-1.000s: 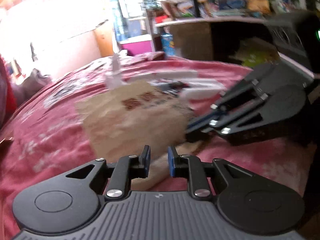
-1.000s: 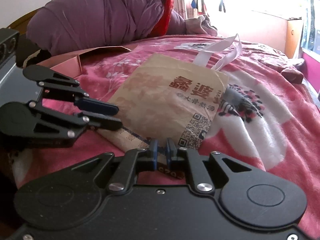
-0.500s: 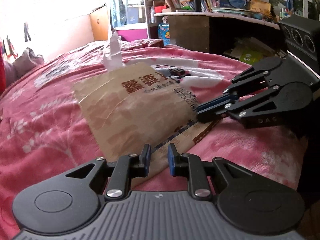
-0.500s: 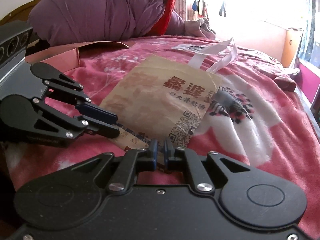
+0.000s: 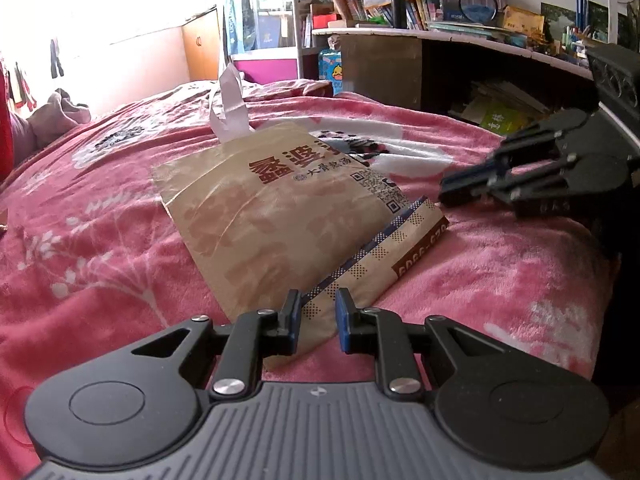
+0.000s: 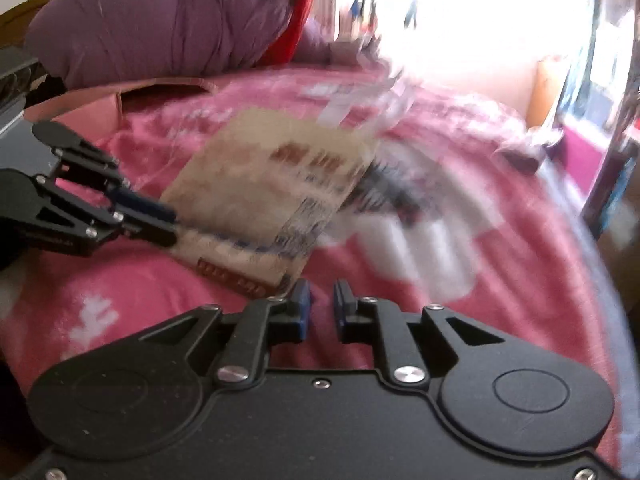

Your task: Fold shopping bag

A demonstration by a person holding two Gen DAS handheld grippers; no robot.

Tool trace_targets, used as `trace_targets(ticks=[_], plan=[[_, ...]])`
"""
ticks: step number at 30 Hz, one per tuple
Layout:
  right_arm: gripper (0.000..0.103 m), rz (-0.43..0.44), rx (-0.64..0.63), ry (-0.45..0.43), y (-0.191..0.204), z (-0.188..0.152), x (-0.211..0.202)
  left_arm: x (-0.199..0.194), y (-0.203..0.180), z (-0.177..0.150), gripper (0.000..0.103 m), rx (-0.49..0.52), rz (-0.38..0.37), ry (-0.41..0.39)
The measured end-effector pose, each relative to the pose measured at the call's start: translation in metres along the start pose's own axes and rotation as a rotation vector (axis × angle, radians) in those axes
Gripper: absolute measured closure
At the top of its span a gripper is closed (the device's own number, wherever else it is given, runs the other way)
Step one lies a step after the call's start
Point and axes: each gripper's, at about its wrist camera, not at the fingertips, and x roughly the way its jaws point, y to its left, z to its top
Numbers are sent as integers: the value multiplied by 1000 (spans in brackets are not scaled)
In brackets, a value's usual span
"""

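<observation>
One pink floral blanket (image 5: 100, 240) covers the bed, and the tan paper shopping bag (image 5: 280, 216) lies flat on it, white ribbon handles (image 5: 230, 108) at its far end. The left gripper (image 5: 316, 320) is clamped on the bag's near bottom corner, which sits between its blue pads. The right gripper (image 6: 319, 308) is off the bag, just beside its other bottom corner; its jaws are opening with nothing between them. That view is blurred.
</observation>
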Motion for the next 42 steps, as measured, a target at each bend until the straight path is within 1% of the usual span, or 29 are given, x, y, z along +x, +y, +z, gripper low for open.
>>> trace_targets(ticks=[1, 3, 4, 5, 8, 9, 12, 13, 15, 19, 21, 23, 25, 27, 29, 33, 37, 39, 42], plan=[[92, -12, -12, -34, 1, 3, -6, 0, 0, 0, 85, 1, 0, -1], [92, -1, -43, -103, 6, 9, -14, -1, 0, -1, 85, 3, 0, -3], [92, 33, -62, -134, 12, 13, -16, -1, -1, -1, 85, 5, 1, -5], [92, 47, -74, -136, 16, 14, -16, -1, -1, -2, 85, 6, 1, -7], [92, 119, -135, -115, 33, 20, -1, -2, -1, -3, 85, 9, 2, -11], [92, 140, -136, -96, 36, 21, 7, -2, -1, -3, 85, 11, 1, -12], [92, 169, -87, 13, 32, 14, 28, -1, 0, -3, 85, 15, -6, -17], [92, 181, -53, 13, 27, 13, 30, -1, 0, -1, 85, 11, -12, -20], [92, 183, -49, 24, 28, 15, 31, 2, 0, 3, 85, 9, -17, -23], [92, 188, -15, 21, 25, 14, 32, 15, -14, 17, 85, 46, -33, -36], [92, 185, -21, 23, 26, 13, 32, 25, -21, 21, 85, 76, -30, -18], [92, 186, -28, 27, 27, 10, 32, 27, -19, 21, 85, 70, -42, -4], [93, 218, -16, 27, 22, 9, 32, 26, -14, 18, 85, 62, -54, -2], [93, 234, 3, 28, 19, 9, 34, 20, -8, 13, 85, 65, -50, -1], [93, 245, 8, 29, 19, 10, 35, 13, 1, 5, 85, 29, -41, -1], [93, 256, 21, 37, 17, 12, 36, 4, 11, -2, 85, -3, -30, 5], [93, 256, 26, 38, 17, 12, 34, -1, 11, -2, 85, 17, -2, 14], [93, 256, 27, 38, 16, 12, 33, -4, 13, -1, 85, 22, -3, 20], [93, 261, 26, 47, 15, 14, 36, -8, 15, -1, 84, 44, -20, 8]])
